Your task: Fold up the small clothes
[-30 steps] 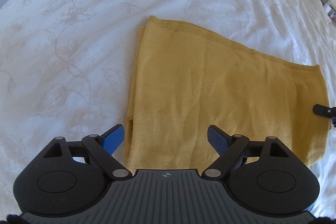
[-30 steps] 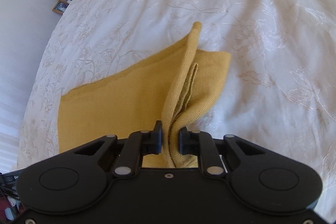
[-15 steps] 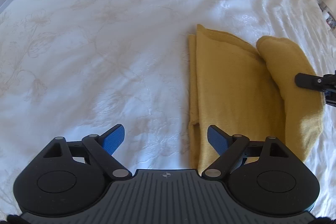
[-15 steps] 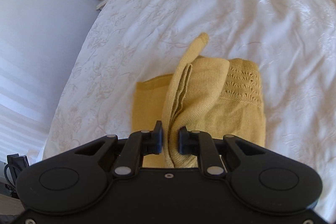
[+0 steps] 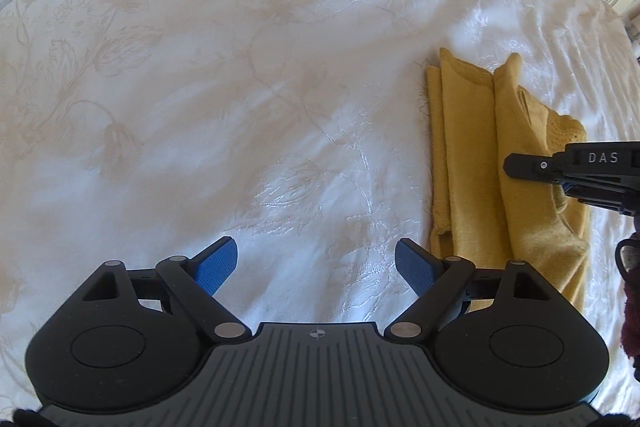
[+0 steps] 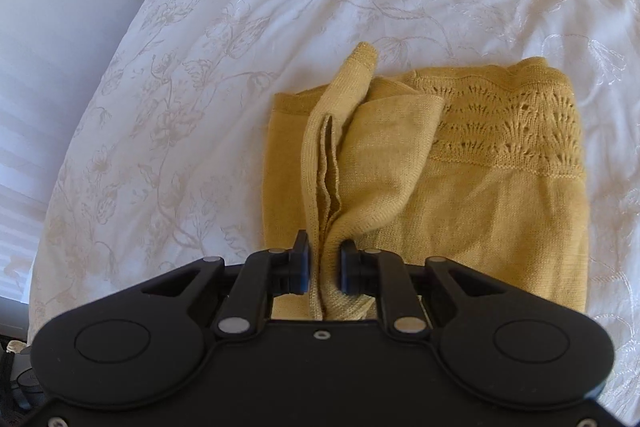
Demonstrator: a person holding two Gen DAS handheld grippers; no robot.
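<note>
Right tool [image 6: 324, 265] clamped on raised fold of yellow knit [image 6: 460, 195], folded on white bed [image 6: 280, 7]. Left tool [image 5: 316, 265] spread apart over bare sheet, knit just beside it.

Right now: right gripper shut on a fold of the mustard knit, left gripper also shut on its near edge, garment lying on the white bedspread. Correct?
One error. The left gripper is open and holds nothing; its blue pads hang apart over the white bedspread, beside the mustard knit, as the left wrist view shows. The rest stands: the right gripper is shut on a fold of it.
</note>
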